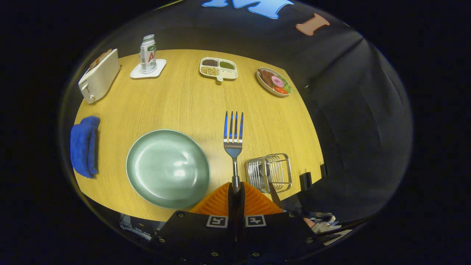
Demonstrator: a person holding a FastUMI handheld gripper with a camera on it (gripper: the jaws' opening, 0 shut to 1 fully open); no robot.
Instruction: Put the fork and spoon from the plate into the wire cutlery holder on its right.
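Fork (pixel 233 138) pinched by its handle in the gripper (pixel 235 189), tines forward, above the table; plate (pixel 168 167) bare. Next, I'd say: swing right over the wire holder (pixel 274 171), where a handle already stands.

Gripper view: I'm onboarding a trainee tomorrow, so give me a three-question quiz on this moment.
1. True or false: the plate still has cutlery on it.
2. What does the gripper hold? A) spoon B) fork C) cloth
3. Fill in: the holder stands to the ____ of the plate.

Key:
1. False. The plate is bare.
2. B. The jaws are shut on the handle of the fork, tines pointing away.
3. Right. A utensil handle already sticks out of the holder; it may be the spoon, though its head is hidden.
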